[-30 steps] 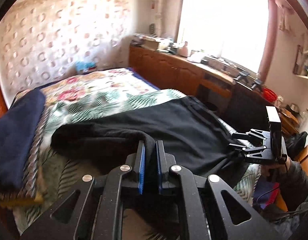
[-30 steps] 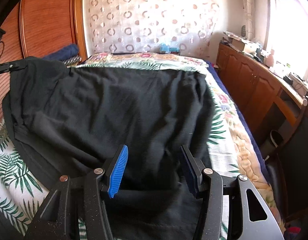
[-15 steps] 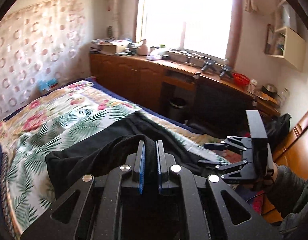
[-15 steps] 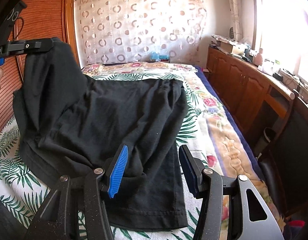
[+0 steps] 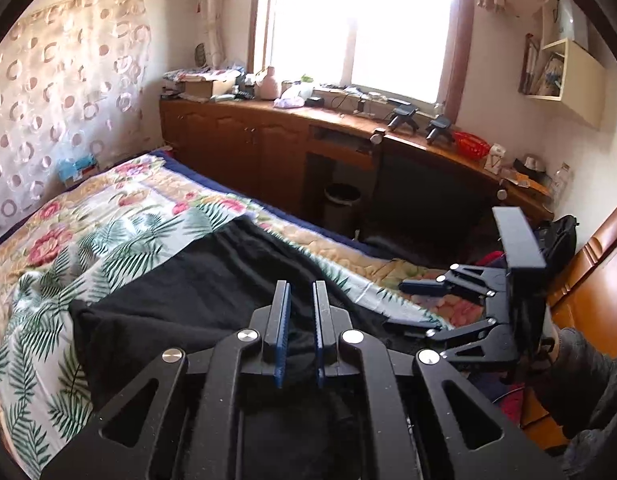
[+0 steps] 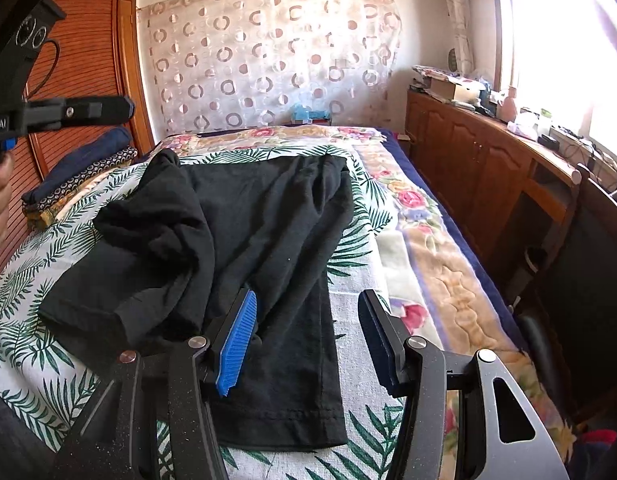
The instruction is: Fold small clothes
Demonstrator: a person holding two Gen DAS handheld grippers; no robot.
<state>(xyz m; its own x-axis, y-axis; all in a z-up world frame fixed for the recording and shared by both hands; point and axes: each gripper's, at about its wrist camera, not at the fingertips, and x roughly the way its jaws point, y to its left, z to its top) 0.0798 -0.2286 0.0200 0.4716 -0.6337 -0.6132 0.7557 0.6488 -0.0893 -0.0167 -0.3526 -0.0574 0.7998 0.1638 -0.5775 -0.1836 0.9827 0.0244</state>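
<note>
Left claw (image 5: 299,320) is opening its jaws, and the pads do not press on anything; the black cloth (image 6: 244,240) lies under them. Right claw (image 6: 304,340) stands open above the near hem, holding nothing. The cloth is soft, dark and wrinkly. It lies on the bed (image 6: 428,264), on the leafy sheet, with one side folded over the other in a bumpy heap and a long strip reaching to the near edge. A second ago the left claw was shut on a corner and held it up high. Now that corner has dropped onto the cloth, and the left claw is up off it.
</note>
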